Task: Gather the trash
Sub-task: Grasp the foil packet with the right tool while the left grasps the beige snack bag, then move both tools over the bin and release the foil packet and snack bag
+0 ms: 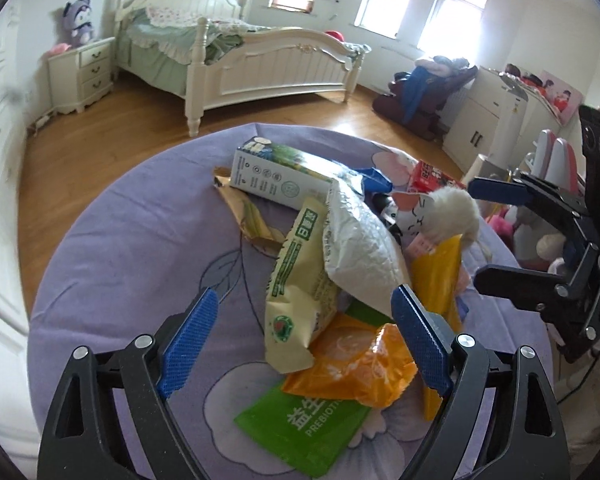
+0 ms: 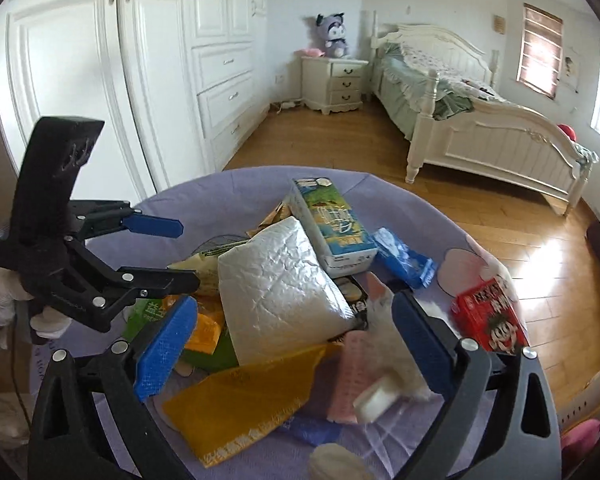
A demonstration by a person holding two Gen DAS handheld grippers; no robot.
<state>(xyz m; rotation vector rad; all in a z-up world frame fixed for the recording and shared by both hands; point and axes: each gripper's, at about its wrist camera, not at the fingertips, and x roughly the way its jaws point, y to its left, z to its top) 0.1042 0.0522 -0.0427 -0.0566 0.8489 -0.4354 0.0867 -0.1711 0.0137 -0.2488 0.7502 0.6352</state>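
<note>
Right gripper (image 2: 292, 344) stands with its jaws wide apart above a purple cloth (image 2: 420, 208) strewn with wrappers. Between the fingers lie a silver bag (image 2: 280, 292), a yellow packet (image 2: 252, 404) and a pink wrapper (image 2: 348, 376). A blurred white object (image 2: 376, 396) sits beside the right-hand finger. Beyond the fingertips lies a milk carton (image 2: 332, 228). Outside the right-hand finger lies a red box (image 2: 488, 320). Left gripper (image 2: 188, 254), jaws parted, hovers outside the left-hand finger.
</note>
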